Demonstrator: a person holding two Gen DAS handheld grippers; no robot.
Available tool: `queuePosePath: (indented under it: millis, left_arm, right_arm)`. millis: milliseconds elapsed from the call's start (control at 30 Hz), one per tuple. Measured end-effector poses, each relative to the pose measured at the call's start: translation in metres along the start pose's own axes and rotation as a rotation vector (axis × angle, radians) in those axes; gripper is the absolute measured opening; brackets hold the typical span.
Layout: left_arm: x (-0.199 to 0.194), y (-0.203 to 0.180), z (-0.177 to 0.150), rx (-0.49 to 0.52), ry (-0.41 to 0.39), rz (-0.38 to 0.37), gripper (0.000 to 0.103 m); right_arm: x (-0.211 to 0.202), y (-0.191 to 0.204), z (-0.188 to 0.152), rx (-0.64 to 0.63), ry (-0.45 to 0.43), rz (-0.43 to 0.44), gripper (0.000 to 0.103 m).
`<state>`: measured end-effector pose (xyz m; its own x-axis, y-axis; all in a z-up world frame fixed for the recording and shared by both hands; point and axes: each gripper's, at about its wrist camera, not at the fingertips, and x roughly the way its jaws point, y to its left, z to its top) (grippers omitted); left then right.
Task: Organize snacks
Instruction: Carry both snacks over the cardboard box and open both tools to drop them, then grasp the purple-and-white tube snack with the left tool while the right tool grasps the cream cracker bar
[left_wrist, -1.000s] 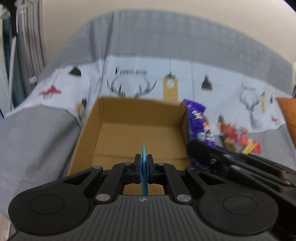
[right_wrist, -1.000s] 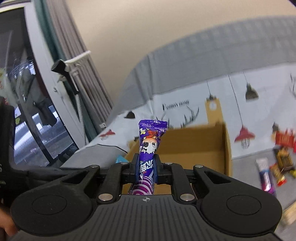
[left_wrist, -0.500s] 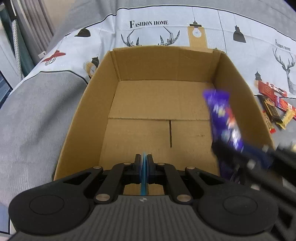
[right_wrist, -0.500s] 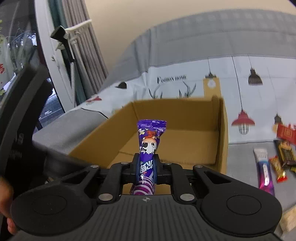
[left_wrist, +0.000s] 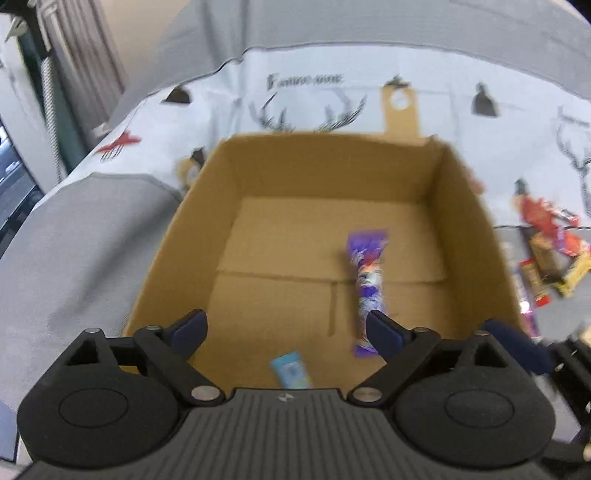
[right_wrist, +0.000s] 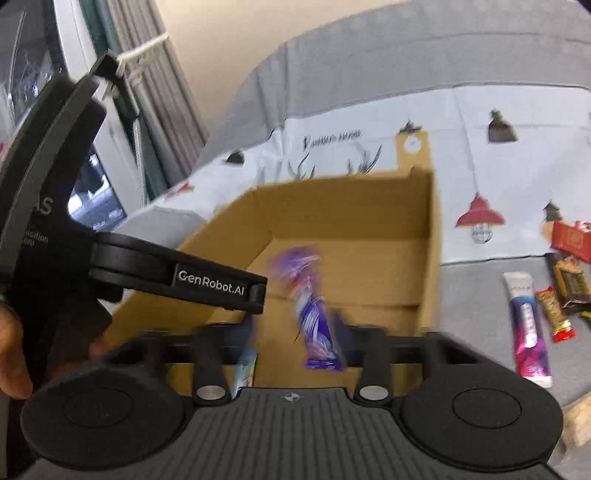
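both grippers, left (left_wrist: 286, 330) and right (right_wrist: 297, 332), hang spread at the box's (left_wrist: 476, 221) near rim. the purple snack (left_wrist: 367, 284) is blurred inside, right of a half-hidden blue packet (left_wrist: 291, 373).

We note the long snack packet (left_wrist: 367, 284) and a small packet (left_wrist: 291, 373) nearer us inside the box (left_wrist: 166, 254), with loose snacks (right_wrist: 528, 328) on the cloth (left_wrist: 92, 229) to its right.
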<state>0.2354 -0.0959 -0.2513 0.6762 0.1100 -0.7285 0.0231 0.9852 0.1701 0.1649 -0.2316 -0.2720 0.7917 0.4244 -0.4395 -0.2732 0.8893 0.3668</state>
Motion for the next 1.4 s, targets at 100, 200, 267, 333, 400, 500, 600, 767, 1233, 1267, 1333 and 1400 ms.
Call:
queuePosePath:
  millis: [100,200,267,333,400,500,600,767,1233,1267,1333,1400]
  left_arm:
    - [-0.014,-0.023,0.010,0.025,-0.074,-0.059,0.096]
    - [-0.023,-0.056,0.014,0.062,-0.115,-0.159,0.100]
    - [-0.025,-0.075,0.019,0.063,-0.120,-0.214,0.100]
    - [-0.027,-0.098,0.019,0.070,-0.125,-0.257,0.100]
    - [-0.024,-0.118,0.020,0.090,-0.129,-0.299,0.100]
    - [-0.014,-0.146,0.020,0.110,-0.100,-0.314,0.099]
    - [-0.002,-0.172,0.020,0.151,-0.082,-0.346,0.099]
    - [0.029,-0.214,0.013,0.220,-0.073,-0.347,0.096]
    - [0.117,-0.243,-0.002,0.279,0.116,-0.351,0.034]
    - [0.114,-0.246,-0.004,0.296,0.112,-0.344,0.033]
    - [0.109,-0.245,-0.010,0.291,0.124,-0.357,0.031]
    - [0.098,-0.240,-0.020,0.271,0.141,-0.359,0.031]
  right_arm:
    - [-0.016,-0.026,0.006,0.075,-0.047,0.007,0.066]
    - [-0.036,-0.058,0.011,0.197,-0.074,-0.058,0.077]
    - [-0.048,-0.081,0.010,0.261,-0.087,-0.078,0.077]
    - [-0.058,-0.101,0.007,0.337,-0.088,-0.119,0.077]
    - [-0.064,-0.119,0.003,0.395,-0.090,-0.163,0.076]
    - [-0.066,-0.141,-0.001,0.442,-0.068,-0.261,0.071]
    - [-0.066,-0.165,-0.008,0.476,-0.047,-0.382,0.070]
    - [-0.065,-0.218,-0.039,0.625,0.018,-0.594,0.065]
    - [-0.025,-0.211,-0.053,0.447,0.084,-0.644,0.049]
    - [-0.029,-0.212,-0.055,0.452,0.078,-0.633,0.046]
    - [-0.039,-0.217,-0.055,0.472,0.072,-0.608,0.042]
    - [-0.049,-0.218,-0.055,0.480,0.046,-0.604,0.039]
